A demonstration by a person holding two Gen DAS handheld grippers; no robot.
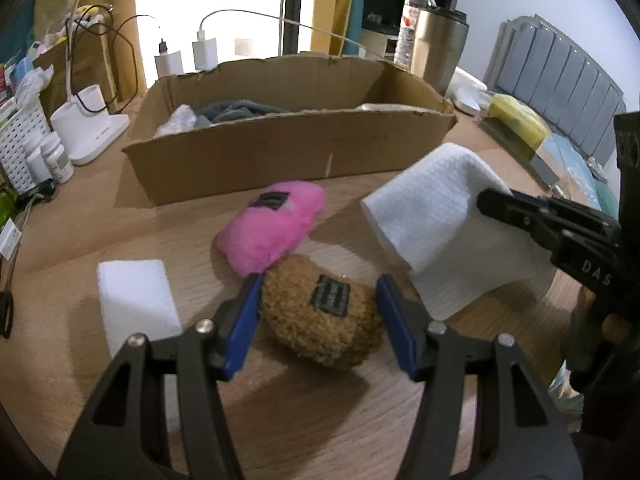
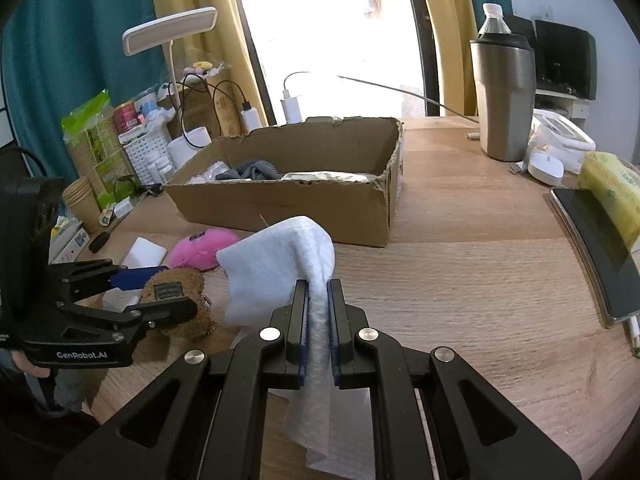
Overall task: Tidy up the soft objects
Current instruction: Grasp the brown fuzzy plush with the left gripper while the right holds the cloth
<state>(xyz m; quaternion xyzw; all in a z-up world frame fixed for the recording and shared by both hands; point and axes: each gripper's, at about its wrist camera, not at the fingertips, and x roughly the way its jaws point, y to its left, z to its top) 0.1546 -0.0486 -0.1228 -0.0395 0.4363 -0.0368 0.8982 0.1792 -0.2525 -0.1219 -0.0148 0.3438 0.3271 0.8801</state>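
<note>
A brown curly plush toy with a dark label sits between the blue pads of my left gripper, which is shut on its sides just over the wooden table. The right wrist view shows that gripper around the same toy. A pink plush toy lies on the table right behind it. My right gripper is shut on a white textured cloth, which hangs draped above the table. A folded white pad lies at the left. The open cardboard box behind holds grey fabric.
A steel tumbler and a water bottle stand behind the box at the right. A dark tablet with a yellow pack lies at the right edge. A lamp base, white basket, jars and cables crowd the left.
</note>
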